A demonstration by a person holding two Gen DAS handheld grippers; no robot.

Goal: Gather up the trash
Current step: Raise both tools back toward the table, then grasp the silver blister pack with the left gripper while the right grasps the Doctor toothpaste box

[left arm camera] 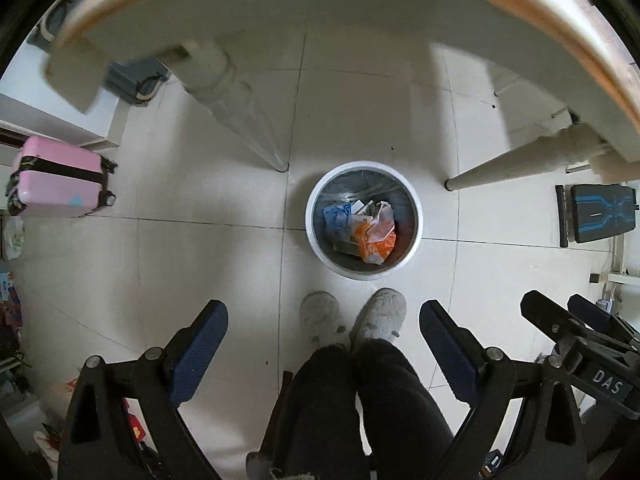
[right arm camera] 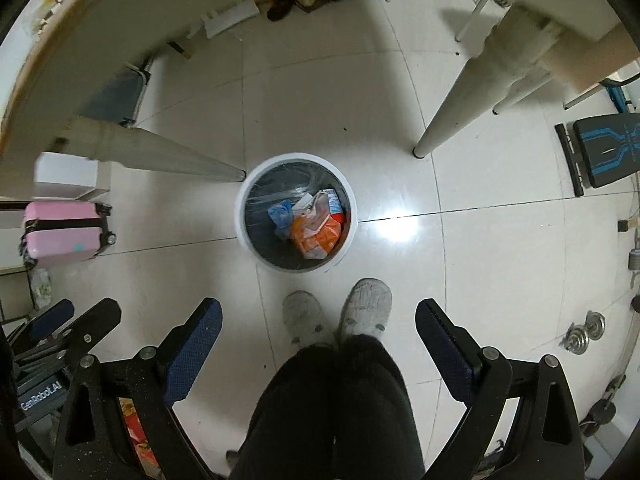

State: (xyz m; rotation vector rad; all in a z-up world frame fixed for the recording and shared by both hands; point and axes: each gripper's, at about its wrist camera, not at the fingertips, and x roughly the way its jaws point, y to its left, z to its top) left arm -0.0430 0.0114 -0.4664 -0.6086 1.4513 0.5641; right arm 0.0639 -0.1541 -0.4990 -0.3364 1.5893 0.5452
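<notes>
A round white trash bin (left arm camera: 416, 216) stands on the tiled floor, seen from above in both views (right arm camera: 240, 216). It holds an orange wrapper (left arm camera: 374, 242) (right arm camera: 316, 238), a blue bag (left arm camera: 336, 216) (right arm camera: 282, 212) and other packaging. My left gripper (left arm camera: 324, 316) is open and empty, high above the floor on the near side of the bin. My right gripper (right arm camera: 318, 312) is open and empty too, at about the same height. The right gripper also shows at the right edge of the left wrist view (left arm camera: 560, 312).
The person's grey slippers (left arm camera: 352, 316) and dark trousers stand just before the bin. White table legs (left arm camera: 240, 120) (right arm camera: 452, 108) flank the bin under a wood-edged tabletop (left arm camera: 592, 40). A pink suitcase (left arm camera: 60, 176) is at left, a blue-black bench (left arm camera: 600, 212) at right.
</notes>
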